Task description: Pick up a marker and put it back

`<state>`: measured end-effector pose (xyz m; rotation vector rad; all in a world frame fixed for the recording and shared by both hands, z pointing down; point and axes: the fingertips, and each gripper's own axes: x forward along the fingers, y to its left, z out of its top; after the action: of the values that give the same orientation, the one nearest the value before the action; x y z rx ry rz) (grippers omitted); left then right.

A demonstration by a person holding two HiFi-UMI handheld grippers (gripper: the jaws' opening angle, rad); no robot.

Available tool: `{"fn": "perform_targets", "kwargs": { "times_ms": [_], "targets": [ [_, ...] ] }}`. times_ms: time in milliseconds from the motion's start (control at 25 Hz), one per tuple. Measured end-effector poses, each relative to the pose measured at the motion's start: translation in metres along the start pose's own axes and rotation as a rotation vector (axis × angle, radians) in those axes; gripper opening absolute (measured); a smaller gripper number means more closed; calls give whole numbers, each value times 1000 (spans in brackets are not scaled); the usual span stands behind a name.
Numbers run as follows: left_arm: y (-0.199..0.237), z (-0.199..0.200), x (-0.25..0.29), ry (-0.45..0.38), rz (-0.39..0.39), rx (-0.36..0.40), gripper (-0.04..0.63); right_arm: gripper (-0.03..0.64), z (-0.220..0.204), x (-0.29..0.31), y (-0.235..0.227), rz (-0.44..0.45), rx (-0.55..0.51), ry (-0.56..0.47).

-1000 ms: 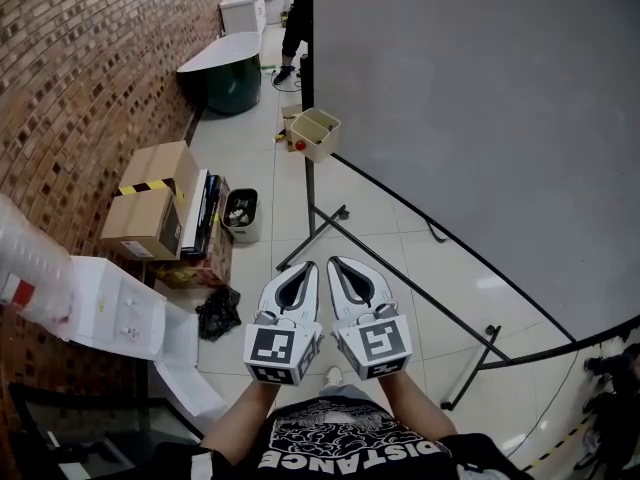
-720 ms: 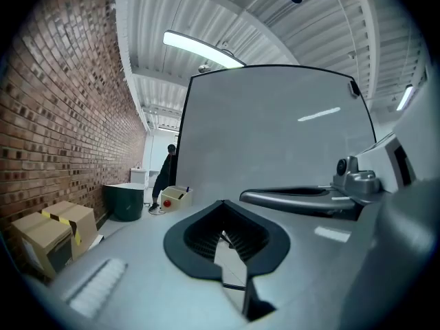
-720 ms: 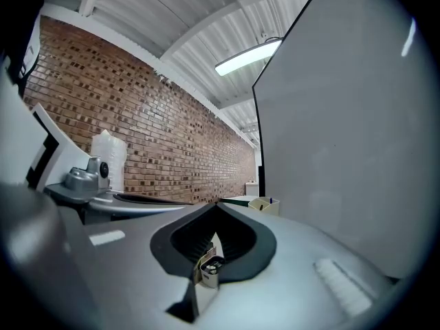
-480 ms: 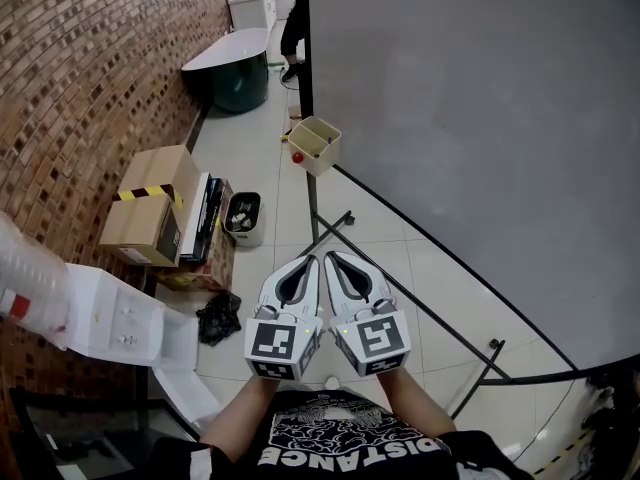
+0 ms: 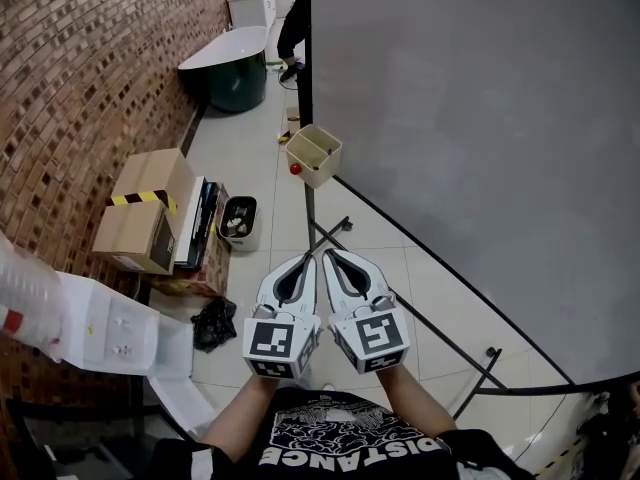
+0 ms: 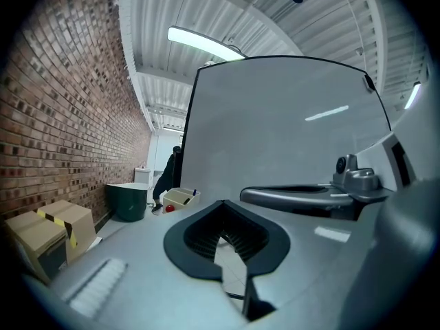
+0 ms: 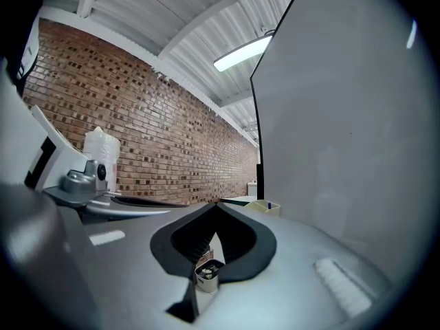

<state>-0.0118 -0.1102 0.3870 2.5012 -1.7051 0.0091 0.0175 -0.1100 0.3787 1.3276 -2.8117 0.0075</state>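
Observation:
A cream box (image 5: 314,155) hangs on the whiteboard stand, with markers standing in it and a red ball (image 5: 296,169) at its side. The same cream box (image 6: 180,196) shows far ahead in the left gripper view, and a blue marker tip (image 7: 269,204) sticks out of it in the right gripper view. My left gripper (image 5: 307,259) and right gripper (image 5: 329,256) are held side by side at waist height, well short of the box. Both are shut, their jaw tips meeting with nothing between them.
The big grey whiteboard (image 5: 480,148) fills the right side, its stand legs (image 5: 420,318) crossing the tiled floor. Cardboard boxes (image 5: 145,208), a small bin (image 5: 238,218) and a black bag (image 5: 213,323) line the brick wall. A green tub (image 5: 228,68) and a person (image 5: 293,28) are farther back.
The cream box has come lower and nearer in the head view. Both grippers stay shut and side by side, a little lower in the frame.

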Motion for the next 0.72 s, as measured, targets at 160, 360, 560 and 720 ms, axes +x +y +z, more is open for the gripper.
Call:
{"fn": "perform_targets", "kwargs": {
  "times_ms": [160,360,560,720],
  "targets": [
    [14,2,21,-9,-14,-9,6,0,-2,24,-8,8,-12,-2],
    [38,7,55,-10,-17,-23,6,0,-2,60,-24,-6,-10,10],
    [63,10,83,-9,-25,-32,6,0,-4,93,-42,-35,-5,20],
    [80,12,105,8,-36,-46,6,0,-8,119,-57,-55,-2,39]
  ]
}}
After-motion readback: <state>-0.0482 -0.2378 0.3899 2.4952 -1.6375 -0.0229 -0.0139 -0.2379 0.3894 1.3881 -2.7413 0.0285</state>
